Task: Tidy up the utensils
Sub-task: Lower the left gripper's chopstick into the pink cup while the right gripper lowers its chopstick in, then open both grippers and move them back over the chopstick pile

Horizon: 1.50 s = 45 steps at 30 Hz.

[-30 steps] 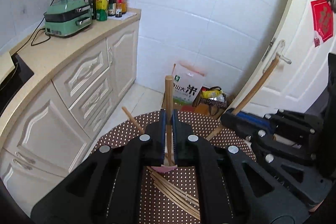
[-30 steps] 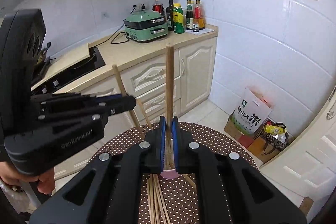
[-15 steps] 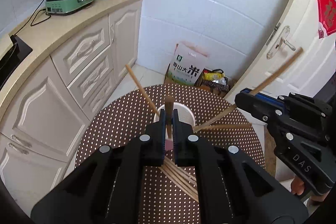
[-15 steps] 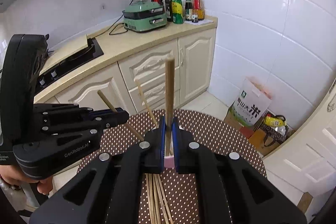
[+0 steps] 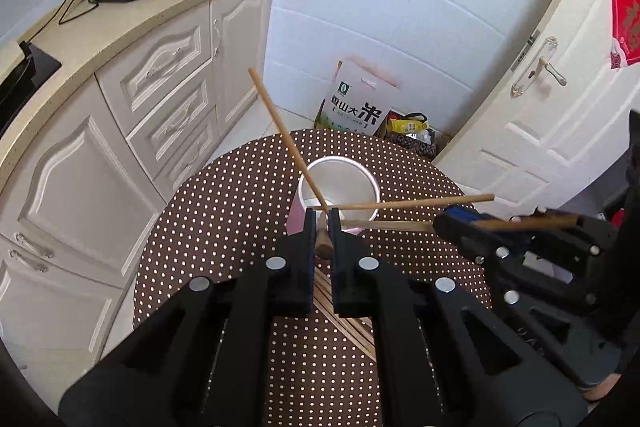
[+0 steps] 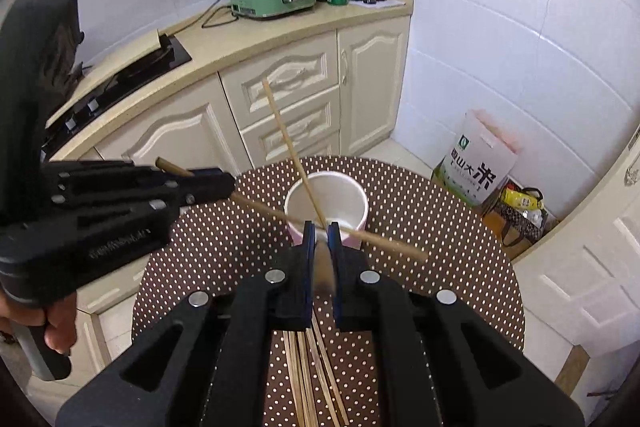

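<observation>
Two grippers each clamp a single wooden chopstick above the dotted round table, and the way they are held points to the cup as the goal. Nearest, a loose bundle of chopsticks lies flat by the near edge of the table, probably the stock left to sort. Just above it, the left gripper is closed on its chopstick, seen almost end-on, so the stick runs steeply down toward the cup's near rim. The right gripper likewise pinches a chopstick, blurred in its own view; in the left wrist view it comes in from the table's right edge with the stick nearly level, its thin end reaching the cup mouth. Holding each stick near its thick end leaves the thin end free to enter first. The pink-sided cup stands upright near the table's centre, open for loading. One chopstick already leans inside it, resting against the rim and pointing toward the cabinets beyond the far left edge.
</observation>
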{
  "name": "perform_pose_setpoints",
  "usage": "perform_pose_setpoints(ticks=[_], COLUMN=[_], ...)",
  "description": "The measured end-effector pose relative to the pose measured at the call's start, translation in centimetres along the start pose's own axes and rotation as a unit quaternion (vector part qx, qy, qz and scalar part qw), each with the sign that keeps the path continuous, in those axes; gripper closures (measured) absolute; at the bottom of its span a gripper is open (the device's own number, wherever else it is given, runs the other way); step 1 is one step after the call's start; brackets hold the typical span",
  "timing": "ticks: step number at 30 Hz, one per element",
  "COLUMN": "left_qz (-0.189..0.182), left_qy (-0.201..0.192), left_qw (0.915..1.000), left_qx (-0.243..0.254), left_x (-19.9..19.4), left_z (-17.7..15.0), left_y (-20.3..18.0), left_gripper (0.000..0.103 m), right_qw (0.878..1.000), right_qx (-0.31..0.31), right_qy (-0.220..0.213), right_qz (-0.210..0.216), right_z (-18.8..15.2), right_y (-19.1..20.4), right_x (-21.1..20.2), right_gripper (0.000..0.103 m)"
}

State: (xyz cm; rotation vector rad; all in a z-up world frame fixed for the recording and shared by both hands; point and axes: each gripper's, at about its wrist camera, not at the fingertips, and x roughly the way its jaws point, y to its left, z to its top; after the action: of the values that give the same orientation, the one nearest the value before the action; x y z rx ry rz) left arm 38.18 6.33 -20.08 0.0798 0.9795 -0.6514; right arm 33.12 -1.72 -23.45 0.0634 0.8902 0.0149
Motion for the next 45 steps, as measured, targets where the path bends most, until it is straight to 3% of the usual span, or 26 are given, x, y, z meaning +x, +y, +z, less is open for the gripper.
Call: perform_pose_setpoints(ticks=[10,12,13,14,15,16,20,25,31,39,45], left_qz=[0.002,0.004,0.004,0.004,0.008,0.010,0.008,0.003,-0.025,-0.004,0.013], left_qy=[0.022,0.026,0.026,0.023,0.014,0.006,0.009,0.014,0.031,0.101,0.142], left_qw=[0.9993,0.9992,0.9992,0.9993,0.9995,0.9996,0.9997,0.9991,0.9922,0.9785,0.9728], left_qx=[-0.030,-0.031,-0.031,-0.031,-0.028,-0.024,-0.022,-0.039,-0.118,-0.180,-0.183], left_x=[0.0,-0.1,-0.2,-0.4,-0.8,-1.0,-1.2,-1.5,-0.2,4.6,7.8], left_z=[-0.6,-0.8,-0.9,-1.0,-1.1,-1.2,-1.6,-2.8,-6.3,-10.6,-12.4], left_y=[0.9,0.9,0.9,0.8,0.7,0.6,0.5,1.1,3.1,3.7,2.5], left_gripper=[0.094,0.086,0.075,0.055,0.046,0.045,0.045,0.040,0.037,0.037,0.037], right_qw=[1.000,1.000,1.000,1.000,1.000,1.000,0.999,0.998,0.997,0.995,0.993], right_qx=[0.008,0.014,0.017,0.021,0.023,0.027,0.043,0.052,0.069,0.094,0.097], right_qy=[0.004,0.002,0.001,0.000,-0.001,-0.003,-0.011,-0.027,-0.030,0.015,0.055], right_qz=[-0.004,-0.001,0.000,0.001,0.000,0.000,0.000,0.000,0.000,0.010,0.024], right_z=[-0.4,-0.5,-0.6,-0.7,-0.6,-0.6,-0.8,-1.8,-4.3,-7.6,-9.4], right_y=[0.8,0.7,0.7,0.6,0.6,0.5,0.1,-0.3,-1.3,-3.1,-4.5], right_x=[-0.1,-0.3,-0.5,-0.6,-0.8,-0.9,-1.8,-3.3,-4.5,-2.8,-0.7], right_gripper=[0.097,0.097,0.096,0.095,0.094,0.093,0.077,0.075,0.073,0.073,0.073])
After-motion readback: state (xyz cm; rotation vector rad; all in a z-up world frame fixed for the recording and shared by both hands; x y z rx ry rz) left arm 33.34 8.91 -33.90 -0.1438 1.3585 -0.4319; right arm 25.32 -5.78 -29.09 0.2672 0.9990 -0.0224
